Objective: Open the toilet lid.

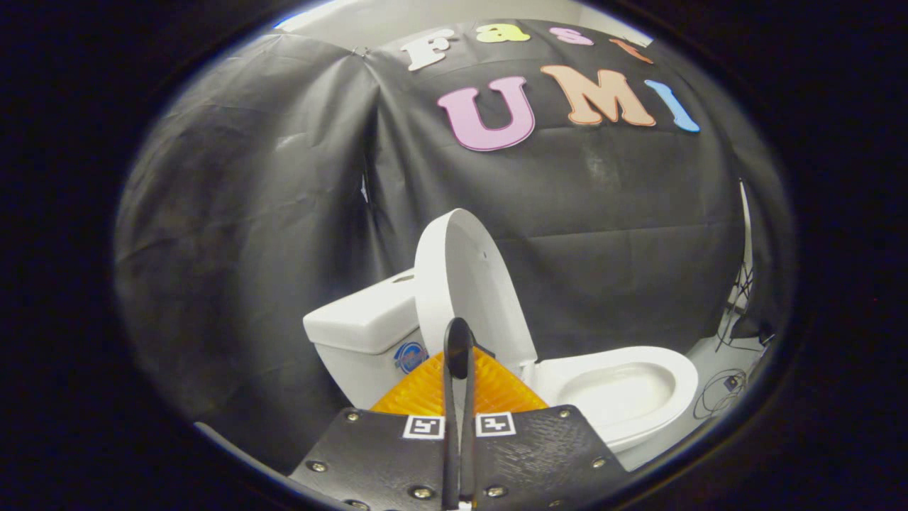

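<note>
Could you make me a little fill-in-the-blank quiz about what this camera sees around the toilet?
1. The toilet lid stands ____, leaning toward the tank.
2. The gripper has its orange fingers nearly ____, with just a thin gap between them.
3. The seat lies ____ on the bowl.
4. Cables lie on the ____ beyond the bowl.

Missing words: raised; closed; down; floor

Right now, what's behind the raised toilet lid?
The lid stands upright, and the cistern sits right behind it, with the black booth cloth beyond. The lid covers the cistern's far end and the hinge. The gripper, its fingers nearly closed on nothing, hangs before the lid.
</note>
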Demonstrator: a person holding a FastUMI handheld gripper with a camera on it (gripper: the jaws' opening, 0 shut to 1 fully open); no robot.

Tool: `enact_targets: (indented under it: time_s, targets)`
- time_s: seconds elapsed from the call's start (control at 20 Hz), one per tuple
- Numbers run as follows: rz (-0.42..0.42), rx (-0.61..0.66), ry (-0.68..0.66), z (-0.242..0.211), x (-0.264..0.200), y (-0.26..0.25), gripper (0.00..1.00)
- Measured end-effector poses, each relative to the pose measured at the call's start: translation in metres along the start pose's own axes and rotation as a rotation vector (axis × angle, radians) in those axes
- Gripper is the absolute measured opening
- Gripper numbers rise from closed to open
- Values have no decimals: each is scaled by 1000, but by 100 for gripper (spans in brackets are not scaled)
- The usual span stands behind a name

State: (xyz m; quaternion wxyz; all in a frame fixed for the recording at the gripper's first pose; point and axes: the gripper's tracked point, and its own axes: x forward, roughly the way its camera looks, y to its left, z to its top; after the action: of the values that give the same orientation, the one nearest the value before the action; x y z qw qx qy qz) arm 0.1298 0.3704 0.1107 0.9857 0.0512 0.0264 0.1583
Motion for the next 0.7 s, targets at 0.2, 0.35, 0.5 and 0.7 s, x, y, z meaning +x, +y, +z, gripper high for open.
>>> enact_targets:
  time_s: [0.2, 0.35, 0.5, 0.7]
  targets:
    - [21, 5, 6, -3, 0, 7, 2]
    - [39, 34, 12, -4, 0, 7, 3]
    - [43, 42, 15, -1, -1, 7, 2]
    - [43, 22, 17, -3, -1, 9, 3]
